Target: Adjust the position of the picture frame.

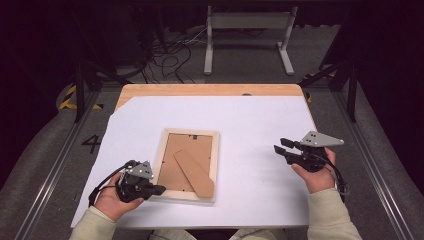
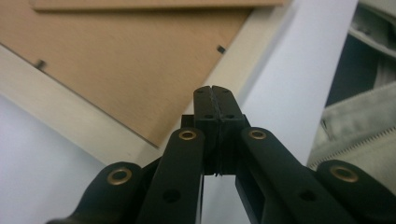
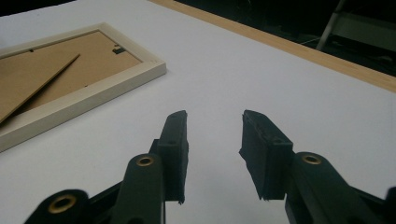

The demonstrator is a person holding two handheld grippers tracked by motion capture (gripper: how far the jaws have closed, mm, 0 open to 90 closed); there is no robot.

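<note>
A pale wooden picture frame (image 1: 187, 150) lies face down on the white sheet, its brown backing board and easel stand (image 1: 194, 172) up. My left gripper (image 1: 159, 189) sits at the frame's near left corner, jaws pressed together with nothing visible between them. In the left gripper view its tips (image 2: 215, 91) hover over the frame's rim (image 2: 70, 121), by the edge of the backing. My right gripper (image 1: 279, 146) rests to the right of the frame, apart from it, jaws open and empty. In the right gripper view it (image 3: 215, 126) points across bare sheet, with the frame (image 3: 93, 88) at far left.
A white sheet (image 1: 260, 120) covers most of the wooden table (image 1: 210, 90). Its near edge runs just below the frame and my hands. Beyond the far edge are floor cables and a white stand (image 1: 247, 22). A light sleeve (image 2: 359, 135) shows in the left gripper view.
</note>
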